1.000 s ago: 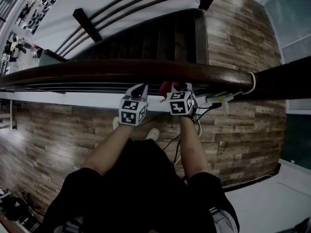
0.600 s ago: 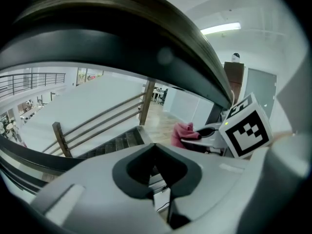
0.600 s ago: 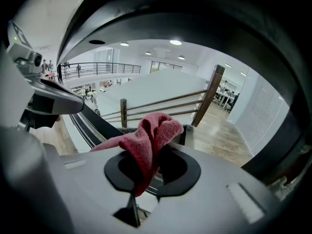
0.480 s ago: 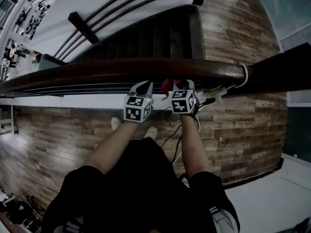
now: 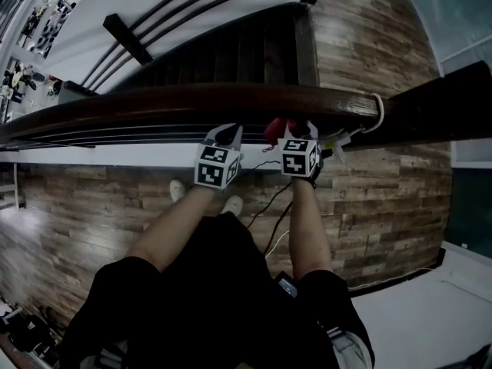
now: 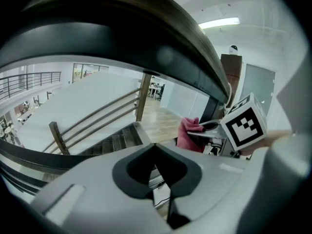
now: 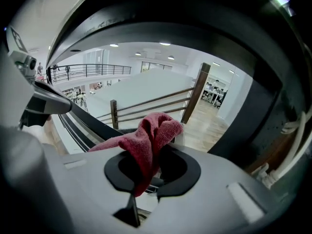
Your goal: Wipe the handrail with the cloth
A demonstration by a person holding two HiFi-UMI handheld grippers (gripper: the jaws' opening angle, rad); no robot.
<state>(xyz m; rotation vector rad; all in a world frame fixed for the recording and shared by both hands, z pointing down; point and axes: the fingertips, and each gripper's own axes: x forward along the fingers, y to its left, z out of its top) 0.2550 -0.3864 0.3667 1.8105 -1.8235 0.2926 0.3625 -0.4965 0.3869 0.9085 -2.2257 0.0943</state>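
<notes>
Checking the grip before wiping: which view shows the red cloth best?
Right gripper view: the cloth sits centred, pinched between the jaws. Head view shows only a red scrap by the handrail; left gripper view, a small side glimpse.

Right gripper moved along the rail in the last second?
Yes. The right gripper, shut on the red cloth, has slid rightward along the handrail, closer to the white cable looped round it.
</notes>
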